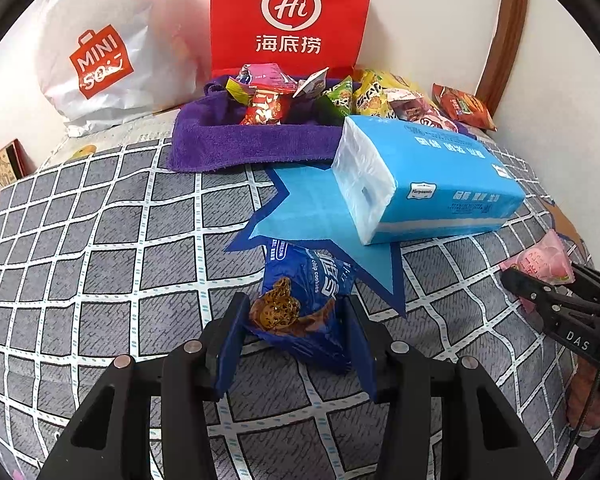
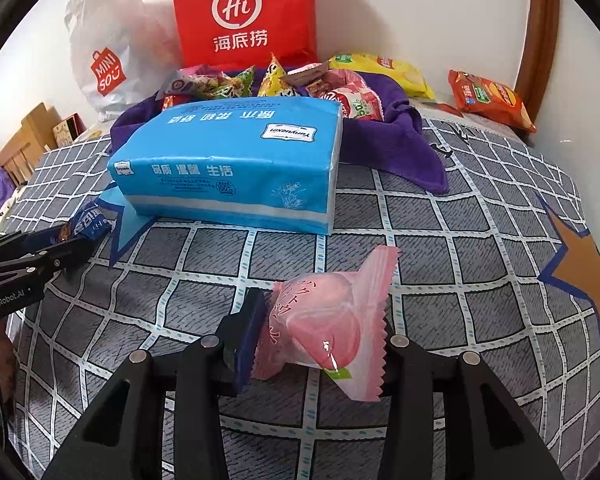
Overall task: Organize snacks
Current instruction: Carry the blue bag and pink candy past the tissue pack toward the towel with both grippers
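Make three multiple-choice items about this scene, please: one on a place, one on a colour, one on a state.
1. Where does the blue tissue pack lie?
A. Inside the red bag
B. On the checked bedcover, in front of the purple towel
C. On the floor

2. What colour is the wrapper of the snack between the right gripper's fingers?
A. Pink
B. Green
C. Black

3. What is the state of the left gripper?
A. Wide open, nothing between its fingers
B. Holding the tissue pack
C. Closed on a blue cookie packet

Answers:
1. B: the pack rests on the checked bedcover, with the purple towel behind it.
2. A: the right gripper holds the pink snack.
3. C: both fingers press the sides of the blue cookie packet.
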A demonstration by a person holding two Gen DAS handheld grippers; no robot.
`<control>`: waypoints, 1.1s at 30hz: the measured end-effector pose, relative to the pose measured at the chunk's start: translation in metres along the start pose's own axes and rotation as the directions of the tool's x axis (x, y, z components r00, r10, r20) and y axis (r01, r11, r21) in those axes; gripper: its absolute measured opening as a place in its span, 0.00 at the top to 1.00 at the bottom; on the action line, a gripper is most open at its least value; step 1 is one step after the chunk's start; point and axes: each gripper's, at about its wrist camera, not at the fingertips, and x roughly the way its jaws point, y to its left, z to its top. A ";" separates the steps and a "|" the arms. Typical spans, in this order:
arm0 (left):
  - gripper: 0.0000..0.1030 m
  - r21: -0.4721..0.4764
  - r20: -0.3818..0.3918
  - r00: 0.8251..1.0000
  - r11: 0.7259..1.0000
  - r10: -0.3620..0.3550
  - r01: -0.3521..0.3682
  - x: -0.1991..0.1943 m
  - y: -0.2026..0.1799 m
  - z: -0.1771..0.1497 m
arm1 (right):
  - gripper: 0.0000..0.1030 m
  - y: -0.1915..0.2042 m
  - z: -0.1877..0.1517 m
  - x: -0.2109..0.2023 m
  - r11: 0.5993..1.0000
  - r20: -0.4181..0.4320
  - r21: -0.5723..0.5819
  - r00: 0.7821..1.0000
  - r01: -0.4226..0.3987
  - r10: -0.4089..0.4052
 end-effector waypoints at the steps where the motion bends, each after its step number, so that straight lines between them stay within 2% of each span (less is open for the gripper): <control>1: 0.56 -0.006 0.000 1.000 1.000 -0.006 0.006 0.000 0.001 0.000 | 0.59 0.000 0.000 0.000 1.000 0.000 -0.001 1.000 0.002 -0.002; 10: 0.58 -0.046 0.013 0.998 0.997 -0.055 0.056 -0.004 0.009 0.000 | 0.60 0.001 0.001 -0.001 1.000 0.000 0.004 1.000 0.013 -0.013; 15: 0.58 -0.021 0.003 0.999 0.999 -0.035 0.035 -0.004 0.004 0.001 | 0.68 0.004 0.000 -0.004 0.999 0.006 0.000 0.999 0.038 -0.038; 20: 0.59 -0.031 -0.006 1.000 0.999 -0.029 0.028 -0.015 0.005 -0.002 | 0.68 0.011 -0.003 -0.021 1.000 0.033 0.015 0.999 0.020 -0.020; 28: 0.70 -0.049 0.029 0.999 0.998 -0.029 0.030 -0.041 -0.006 -0.002 | 0.69 0.028 0.001 -0.049 1.000 0.087 -0.019 0.996 -0.024 0.026; 33: 0.70 -0.078 0.014 0.999 0.996 -0.030 0.031 -0.042 -0.005 -0.008 | 0.69 0.031 0.002 -0.058 0.998 0.098 -0.039 0.994 -0.046 0.049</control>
